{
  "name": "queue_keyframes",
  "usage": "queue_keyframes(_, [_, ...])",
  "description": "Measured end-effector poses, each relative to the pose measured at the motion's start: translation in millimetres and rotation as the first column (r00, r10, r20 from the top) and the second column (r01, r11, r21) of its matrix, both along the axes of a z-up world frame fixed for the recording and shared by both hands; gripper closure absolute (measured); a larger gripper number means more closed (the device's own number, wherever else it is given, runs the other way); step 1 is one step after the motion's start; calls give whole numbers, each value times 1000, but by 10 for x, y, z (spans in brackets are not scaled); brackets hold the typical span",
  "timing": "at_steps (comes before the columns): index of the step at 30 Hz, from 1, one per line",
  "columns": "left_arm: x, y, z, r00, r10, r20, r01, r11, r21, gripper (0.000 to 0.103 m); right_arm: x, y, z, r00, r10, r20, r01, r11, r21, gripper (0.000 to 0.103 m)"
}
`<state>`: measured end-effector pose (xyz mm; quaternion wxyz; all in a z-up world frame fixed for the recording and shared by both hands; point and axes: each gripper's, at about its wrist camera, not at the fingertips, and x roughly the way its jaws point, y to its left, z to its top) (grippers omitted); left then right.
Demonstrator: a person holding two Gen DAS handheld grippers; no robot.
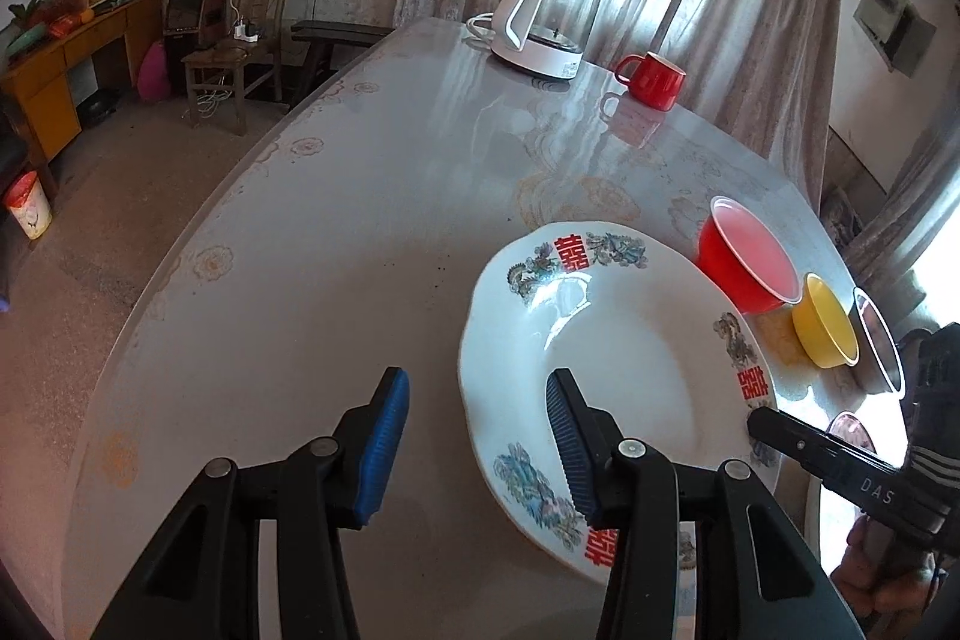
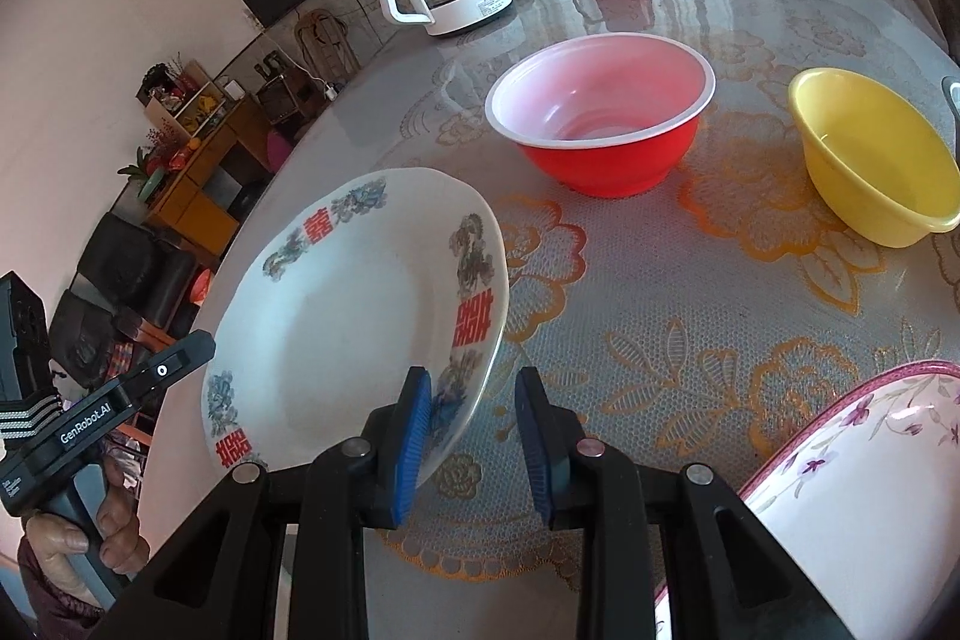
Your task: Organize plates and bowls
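Porcelain, by the look of the white plate (image 2: pixel 336 328) with its red double-happiness marks and dragon prints: I judge it stiff, glazed and slick, heavy enough to swing if pinched at one spot, and liable to chip if it drops onto the glass-covered worktop (image 2: pixel 690 292). The rim is the sensible place to take hold, with one finger above and one below, deep enough that the pad ridges bite past the scalloped edge.

The right gripper (image 2: pixel 474 442) stands with its fingers (image 2: pixel 414 436) moderately apart; the plate's near edge sits between them, the left pad against the plate's upper face, the right pad clear of it with a visible gap. So the plate is bracketed but not pinched by this pair. The plate looks tilted, its far edge raised, but whether it rests on the worktop somewhere I cannot tell.

The left gripper (image 1: pixel 477 448) is wide open; its right finger lies over the plate's hollow, its left finger out over bare worktop, and the plate's rim falls between the two. It grips nothing.

Ahead of the right fingers stand a red bowl (image 2: pixel 600 118) and, right of it, a yellow bowl (image 2: pixel 876 154); a floral plate (image 2: pixel 852 466) lies close on the right.
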<state>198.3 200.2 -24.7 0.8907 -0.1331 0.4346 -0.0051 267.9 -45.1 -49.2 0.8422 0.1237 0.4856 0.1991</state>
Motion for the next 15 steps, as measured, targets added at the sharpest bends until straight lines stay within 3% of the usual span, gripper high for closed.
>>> queue_keyframes(3, [103,7,-53,1000,-12,-13,12,1000,-4,56,33,21,-7,1000,6,1,-6,1000,-6,74])
queue_keyframes(10, [342,-88,-143,997,-64,-41,65,997,32,75,92,84,-33,1000,23,3,-23,1000,-17,74])
queue_keyframes(15, [334,-108,-152,996,-82,-47,84,996,39,76,113,129,-63,999,35,-1,-35,999,-23,76])
